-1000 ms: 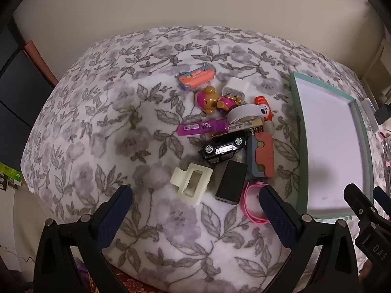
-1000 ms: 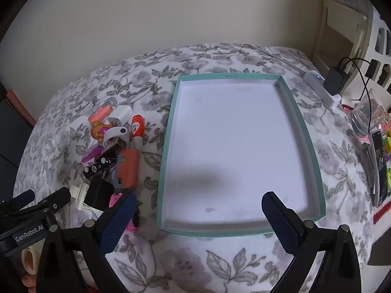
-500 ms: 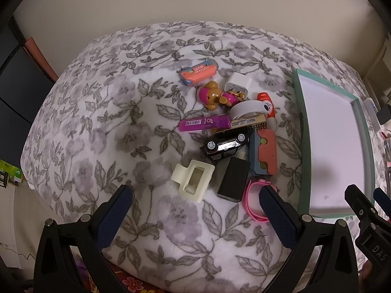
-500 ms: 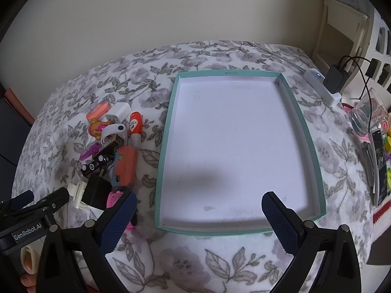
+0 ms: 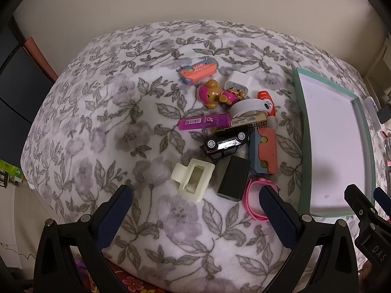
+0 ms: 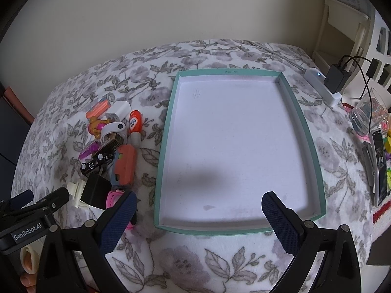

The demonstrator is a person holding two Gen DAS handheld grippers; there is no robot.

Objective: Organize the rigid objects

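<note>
A pile of small rigid objects lies on the floral blanket: cream hair claw (image 5: 193, 179), black charger (image 5: 233, 178), black toy car (image 5: 226, 142), purple tube (image 5: 204, 121), toy bear (image 5: 216, 94), orange case (image 5: 198, 70), pink band (image 5: 255, 200). An empty teal-rimmed white tray (image 6: 168, 131) lies to their right. My left gripper (image 5: 194, 212) is open and empty, just in front of the claw. My right gripper (image 6: 199, 218) is open and empty over the tray's near edge.
The pile also holds a white plug (image 5: 238, 83), a white ring (image 5: 249, 106), an orange-and-blue block (image 5: 265, 150) and a red-capped tube (image 5: 267, 102). A power strip (image 6: 322, 85), a jar (image 6: 369, 112) and a phone (image 6: 380, 166) sit at the far right.
The left gripper has drifted slightly forward toward the pile. The right gripper view has shifted a little right. Both stay open and empty.
</note>
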